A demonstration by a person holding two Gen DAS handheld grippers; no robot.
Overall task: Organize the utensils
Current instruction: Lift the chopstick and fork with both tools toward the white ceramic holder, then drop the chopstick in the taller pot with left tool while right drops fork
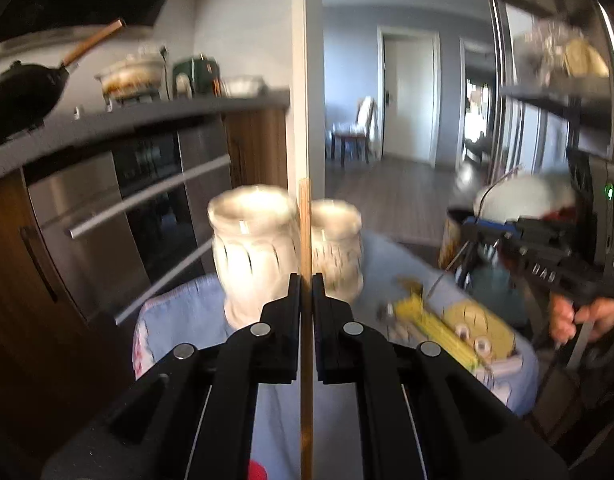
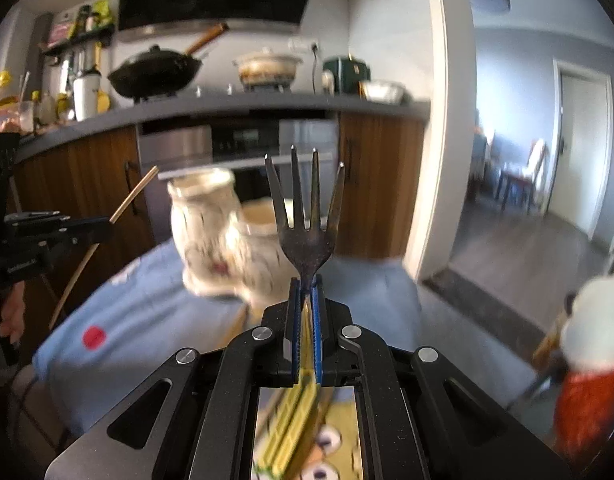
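My left gripper is shut on a wooden chopstick that stands upright between its pads; in the right wrist view the same chopstick slants out of the left gripper. My right gripper is shut on a metal fork, tines pointing up. Two white ceramic jars stand side by side on the blue cloth beyond both grippers, also seen as jars in the right wrist view. The right gripper appears at the right, held by a hand.
A yellow patterned cloth with yellow sticks lies on the table's right part. Behind the table are a steel oven front, wooden cabinets and a counter with a black wok. A red and white object is at the right; a doorway opens onto a room.
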